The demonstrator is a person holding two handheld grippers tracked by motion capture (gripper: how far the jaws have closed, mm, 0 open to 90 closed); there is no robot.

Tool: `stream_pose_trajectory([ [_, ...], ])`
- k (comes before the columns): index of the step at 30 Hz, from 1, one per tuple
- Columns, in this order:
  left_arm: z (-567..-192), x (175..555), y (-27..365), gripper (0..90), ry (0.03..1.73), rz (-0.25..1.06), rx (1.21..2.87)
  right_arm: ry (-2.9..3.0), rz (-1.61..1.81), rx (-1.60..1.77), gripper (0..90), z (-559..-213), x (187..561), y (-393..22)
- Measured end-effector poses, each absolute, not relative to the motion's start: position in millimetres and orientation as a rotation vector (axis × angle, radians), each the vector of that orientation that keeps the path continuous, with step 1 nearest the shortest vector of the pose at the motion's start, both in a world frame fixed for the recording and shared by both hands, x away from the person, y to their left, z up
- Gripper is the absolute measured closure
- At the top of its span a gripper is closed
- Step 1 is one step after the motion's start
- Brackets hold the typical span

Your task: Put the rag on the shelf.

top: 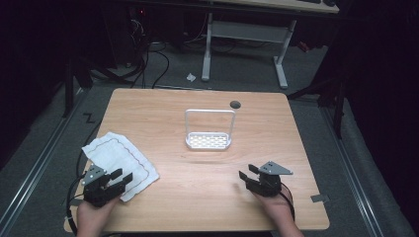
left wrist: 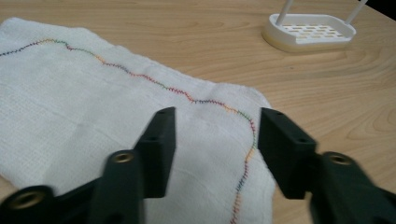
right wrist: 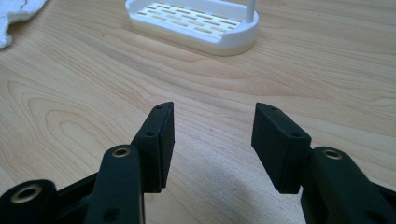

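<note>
While the cloth (top: 120, 161) lies flat at the bench's (top: 197, 207) front-left corner, L claw (top: 120, 177) hovers over it, released; R claw (top: 246, 173) released too. Nothing grabbed yet, whole job's left.

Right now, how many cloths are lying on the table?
1. The white cloth with coloured stitching lies flat at the table's near left corner, under the open left gripper. None seems hidden.

No readable text, labels, brands or numbers anywhere; no signs legible
</note>
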State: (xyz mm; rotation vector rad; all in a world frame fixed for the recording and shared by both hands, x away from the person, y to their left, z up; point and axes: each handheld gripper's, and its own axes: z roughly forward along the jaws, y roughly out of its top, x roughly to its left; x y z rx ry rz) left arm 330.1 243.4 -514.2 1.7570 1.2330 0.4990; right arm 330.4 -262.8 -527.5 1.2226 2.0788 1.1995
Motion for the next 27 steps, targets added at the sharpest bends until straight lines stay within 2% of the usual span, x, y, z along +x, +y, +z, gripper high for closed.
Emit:
stream_pose_trajectory([
  [2, -516.0, 339.5, 241.5, 83.1, 1.278, 0.524, 1.798, 2.083, 1.196, 1.223, 49.6, -528.0, 330.6, -261.8],
  [3, -519.9, 345.1, 239.8, 89.7, 1.297, 0.519, 1.839, 2.084, 1.196, 1.223, 49.6, -528.1, 330.3, -261.3],
  [5, -531.1, 353.7, 235.1, 90.0, 1.333, 0.474, 1.920, 2.084, 1.194, 1.221, 49.6, -528.0, 329.8, -260.7],
  [7, -535.0, 353.6, 232.2, 90.0, 1.321, 0.484, 1.924, 2.085, 1.194, 1.219, 49.6, -527.9, 329.5, -260.8],
  [10, -535.6, 347.3, 219.3, 90.0, 1.266, 0.476, 1.956, 2.086, 1.195, 1.220, 49.6, -528.1, 329.7, -261.3],
  [18, -537.0, 328.5, 169.3, 90.0, 1.103, 0.353, 2.012, 2.092, 1.197, 1.214, 49.7, -528.1, 329.0, -259.4],
  [21, -538.6, 317.5, 131.0, 90.0, 0.987, 0.287, 2.046, 2.094, 1.204, 1.220, 50.6, -528.3, 328.5, -259.0],
  [27, -540.1, 304.6, 81.8, 90.0, 0.831, 0.205, 2.094, 2.113, 1.217, 1.194, 51.8, -527.2, 326.0, -254.1],
])
